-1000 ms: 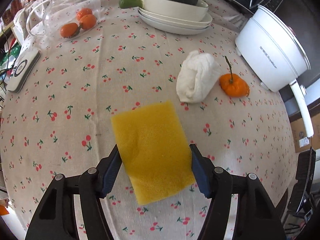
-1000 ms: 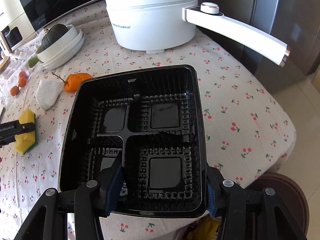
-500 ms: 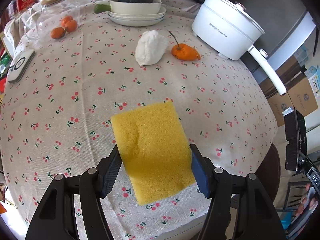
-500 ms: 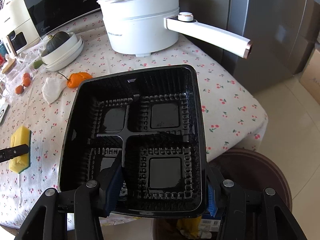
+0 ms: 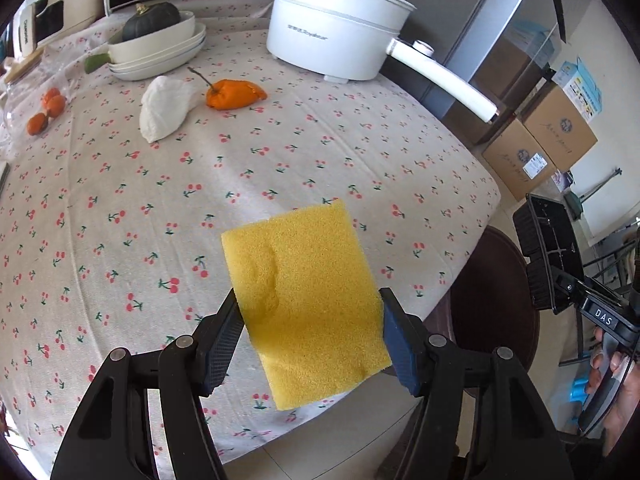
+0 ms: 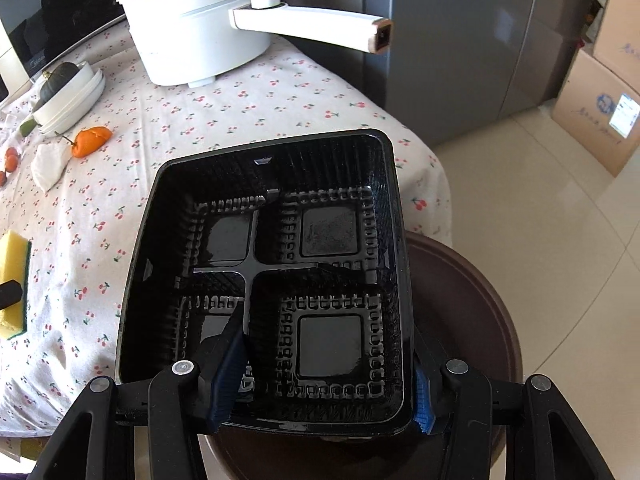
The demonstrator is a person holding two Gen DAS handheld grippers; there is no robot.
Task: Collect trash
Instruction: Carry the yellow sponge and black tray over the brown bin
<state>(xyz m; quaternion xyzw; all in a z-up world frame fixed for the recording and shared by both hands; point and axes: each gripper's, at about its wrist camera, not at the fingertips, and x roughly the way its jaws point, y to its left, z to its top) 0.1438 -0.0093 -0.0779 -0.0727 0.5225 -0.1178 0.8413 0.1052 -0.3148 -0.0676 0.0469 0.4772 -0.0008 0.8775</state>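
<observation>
One sponge (image 5: pixel 308 300), one tray (image 6: pixel 280 272), apparently both gripped.

White letters "DAS" showing on black body of right gripper (image 5: pixel 604 318), seen from left wrist view. Grey brand lettering running across side of white electric pot (image 5: pixel 334 36), too small and blurred for reading. Printed logos and white stickers sitting on cardboard boxes (image 5: pixel 540 148), also illegible. Faint lettering showing on dark appliance (image 6: pixel 36 58) behind table, letters not readable.
</observation>
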